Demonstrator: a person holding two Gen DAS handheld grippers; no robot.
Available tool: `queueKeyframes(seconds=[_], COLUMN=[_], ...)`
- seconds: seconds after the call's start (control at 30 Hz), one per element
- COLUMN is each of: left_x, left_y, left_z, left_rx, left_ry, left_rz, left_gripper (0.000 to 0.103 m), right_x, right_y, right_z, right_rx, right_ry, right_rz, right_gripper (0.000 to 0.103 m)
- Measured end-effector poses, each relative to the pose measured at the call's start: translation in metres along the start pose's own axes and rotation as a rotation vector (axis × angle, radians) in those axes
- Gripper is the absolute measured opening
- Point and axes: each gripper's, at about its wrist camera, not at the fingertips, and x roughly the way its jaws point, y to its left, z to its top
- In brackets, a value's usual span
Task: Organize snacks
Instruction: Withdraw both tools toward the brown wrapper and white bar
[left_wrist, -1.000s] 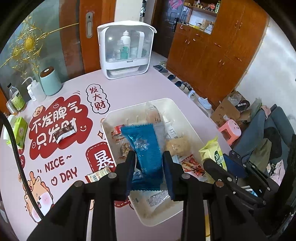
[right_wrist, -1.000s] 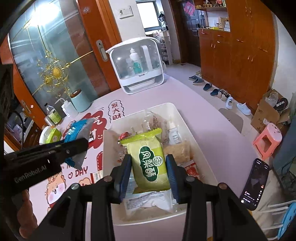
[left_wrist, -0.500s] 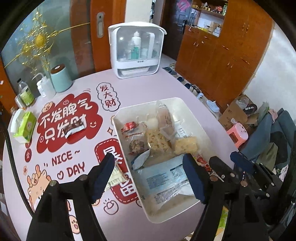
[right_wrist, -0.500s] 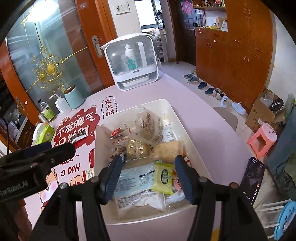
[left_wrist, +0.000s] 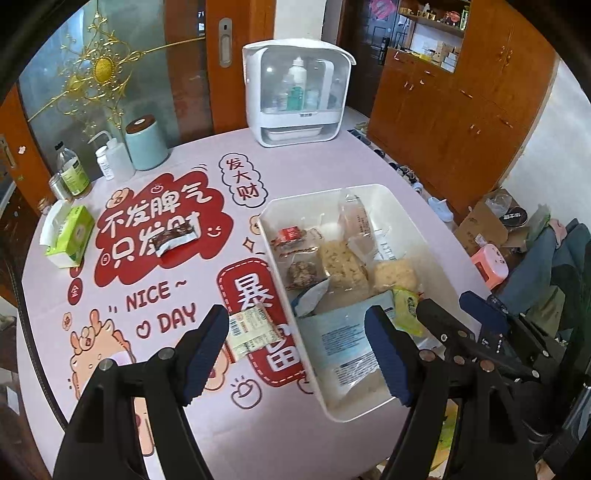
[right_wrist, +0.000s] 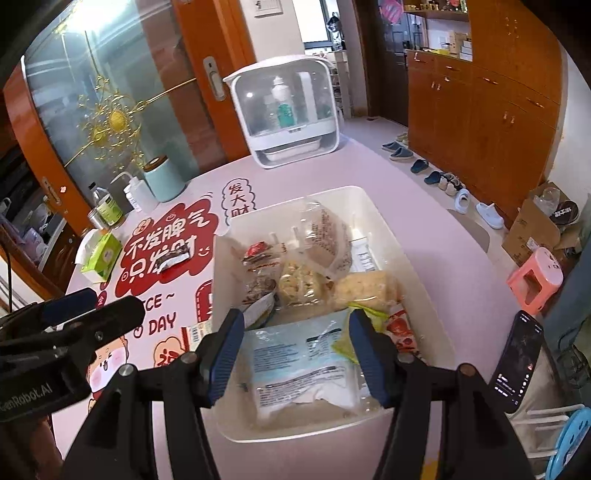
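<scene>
Where a second ago each gripper pinched a snack packet, the left gripper (left_wrist: 297, 347) and the right gripper (right_wrist: 295, 354) now hang with fingers spread and nothing between the pads. The blue packet (left_wrist: 345, 339) that the left one held lies pale side up at the near end of the white bin (left_wrist: 402, 210), and the green packet (left_wrist: 406, 308) from the right one lies just to its right, partly under the right gripper in the left view. The left camera also takes in more of the table's left side than it did.

Other snacks fill the bin's far half: clear bags of pale puffed pieces, a dark bar, red wrappers; their print is too small to read. A yellowish packet (left_wrist: 253, 328) lies on the table just left of the bin, partly hidden by the left finger, and a dark wrapper (left_wrist: 173, 240) sits well apart on the red lettering. A red wrapper (right_wrist: 400, 328) beside the green packet is half covered.

A pink printed cloth (left_wrist: 192, 280) covers the round table. At the far edge stand a white clear-fronted cabinet (left_wrist: 297, 92), a teal canister (left_wrist: 146, 142), bottles and a green tissue box (left_wrist: 70, 236). A phone (right_wrist: 517, 365) lies to the right. Wooden cupboards and shoes line the room's far right.
</scene>
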Motion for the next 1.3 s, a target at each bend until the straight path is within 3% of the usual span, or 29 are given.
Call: queueKeyframes(seconds=[0.23, 0.47, 0.73, 0.93, 1.0, 1.13, 1.3], left_x=[-0.013, -0.041, -0.078, -0.095, -0.099, -0.087, -0.031], left_y=[0.019, 0.056, 0.109, 0.148, 0.157, 0.169, 0.178], left_z=[-0.007, 0.0, 0.023, 0.059, 0.072, 0.091, 0.103], left_rx=[-0.001, 0.024, 0.058, 0.124, 0.158, 0.262, 0.407], left_ry=[-0.007, -0.047, -0.109, -0.136, -0.155, -0.186, -0.114], left_rz=[0.033, 0.125, 0.225, 0.312, 0.334, 0.364, 0.322], left_gripper=[0.075, 0.075, 0.075, 0.075, 0.082, 0.087, 0.087], right_x=[0.0, 0.002, 0.005, 0.006, 0.008, 0.017, 0.034], right_y=[0.019, 0.047, 0.084, 0.108, 0.114, 0.124, 0.138], right_z=[-0.002, -0.005, -0.003, 0.0, 0.001, 0.002, -0.008], right_rx=[-0.018, -0.039, -0.071, -0.089, -0.086, -0.067, -0.047], right_ry=[-0.001, -0.002, -0.012, -0.041, -0.047, -0.045, -0.028], right_rz=[0.025, 0.054, 0.074, 0.095, 0.102, 0.106, 0.128], right_gripper=[0.06, 0.06, 0.06, 0.06, 0.06, 0.06, 0.06])
